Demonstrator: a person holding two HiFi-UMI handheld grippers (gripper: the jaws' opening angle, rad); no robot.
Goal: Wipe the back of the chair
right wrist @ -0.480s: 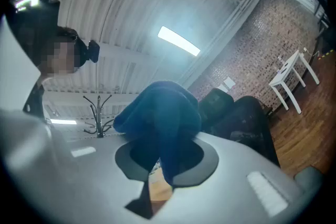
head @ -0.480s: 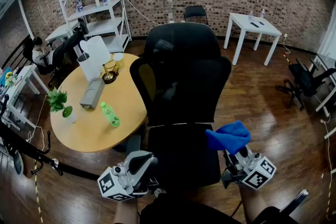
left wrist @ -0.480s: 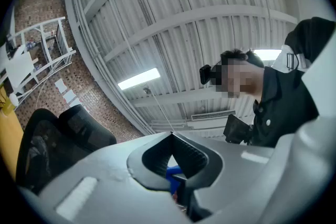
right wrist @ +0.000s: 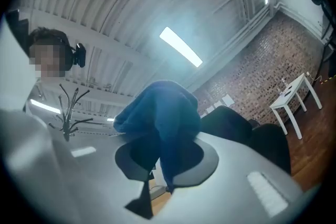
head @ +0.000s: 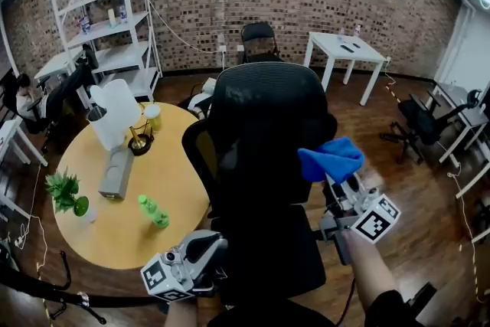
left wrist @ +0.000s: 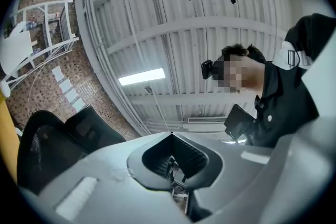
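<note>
- The left gripper point(head: 195, 253) sits at the lower left of the head view, just beside the seat point(head: 268, 249). Its jaws are together with nothing between them, and it is idle.
- The right gripper point(head: 334, 181), right of centre, is clamped on a bunched blue cloth point(head: 331, 158).
- The cloth is at the right edge of the black office chair's backrest point(head: 260, 126), about mid-height. Whether it is pressing on the mesh I cannot tell.
- No part of the backrest looks any different, so I judge the wiping is only starting and nearly the whole surface is left.
- Further left is a round table point(head: 172, 180) with a green bottle point(head: 153, 210).
- White shelving point(head: 115, 19) stands at the upper left.
</note>
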